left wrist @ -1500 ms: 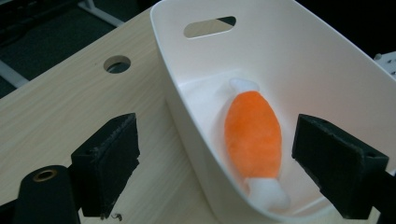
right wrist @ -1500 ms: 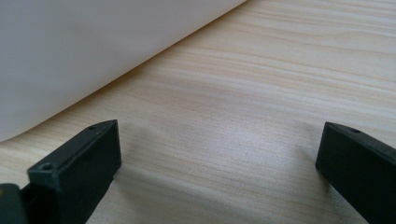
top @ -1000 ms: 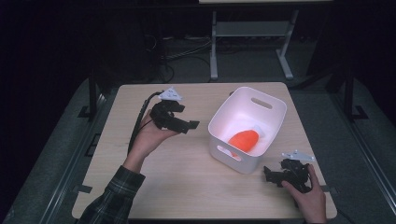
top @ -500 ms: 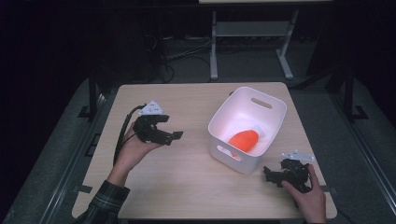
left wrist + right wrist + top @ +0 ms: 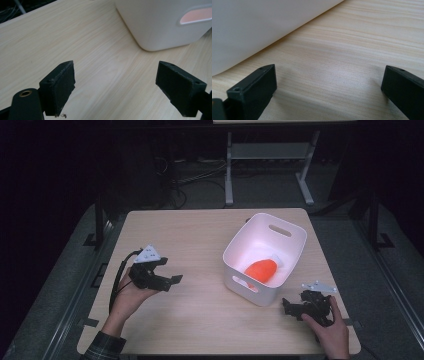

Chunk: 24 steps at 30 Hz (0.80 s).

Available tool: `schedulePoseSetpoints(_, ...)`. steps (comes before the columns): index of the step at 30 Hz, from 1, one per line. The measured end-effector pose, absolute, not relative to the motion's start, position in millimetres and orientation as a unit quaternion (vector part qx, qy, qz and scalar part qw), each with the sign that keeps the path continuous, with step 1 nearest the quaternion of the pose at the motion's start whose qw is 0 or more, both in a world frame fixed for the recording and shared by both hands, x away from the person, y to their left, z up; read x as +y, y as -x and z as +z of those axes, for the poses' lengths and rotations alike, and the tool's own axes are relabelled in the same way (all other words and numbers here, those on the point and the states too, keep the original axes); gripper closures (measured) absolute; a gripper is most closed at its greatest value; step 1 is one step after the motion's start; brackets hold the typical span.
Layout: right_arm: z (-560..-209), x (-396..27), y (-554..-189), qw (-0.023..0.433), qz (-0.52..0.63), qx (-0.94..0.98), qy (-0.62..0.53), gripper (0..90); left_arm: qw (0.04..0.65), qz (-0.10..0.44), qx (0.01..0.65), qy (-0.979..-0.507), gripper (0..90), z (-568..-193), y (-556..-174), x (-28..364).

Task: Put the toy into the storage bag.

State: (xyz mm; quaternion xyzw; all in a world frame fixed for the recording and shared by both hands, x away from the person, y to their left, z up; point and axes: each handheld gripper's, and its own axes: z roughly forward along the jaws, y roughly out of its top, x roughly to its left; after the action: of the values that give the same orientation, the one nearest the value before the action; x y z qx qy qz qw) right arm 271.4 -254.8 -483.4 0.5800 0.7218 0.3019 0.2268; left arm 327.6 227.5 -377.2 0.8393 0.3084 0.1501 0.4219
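Note:
A white plastic bin with handle slots stands right of the table's middle. Inside it lies an orange rounded object, with something small and white behind it. My left gripper hovers left of the bin, held in a hand, its jaws open and empty. In the left gripper view that gripper points at the bin, well short of it. My right gripper rests near the bin's front corner, open and empty. In the right gripper view this gripper sits close to the bin wall.
The light wooden table has rounded corners and dark floor all around it. A metal stand and cables lie beyond the far edge. Bare wood stretches between the left gripper and the bin.
My left gripper has drawn back from beside the bin, moving left and toward the person, and sits lower over the table. The right gripper has stayed put.

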Motion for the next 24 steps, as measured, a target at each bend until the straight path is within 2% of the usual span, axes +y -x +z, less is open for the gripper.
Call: schedulePoseSetpoints(24,-483.4,-254.8,-271.4,0.227,0.302,0.722,-0.58,0.0,0.406,0.179,0.333,-0.832,15.4,-424.4,-291.2,262.4)
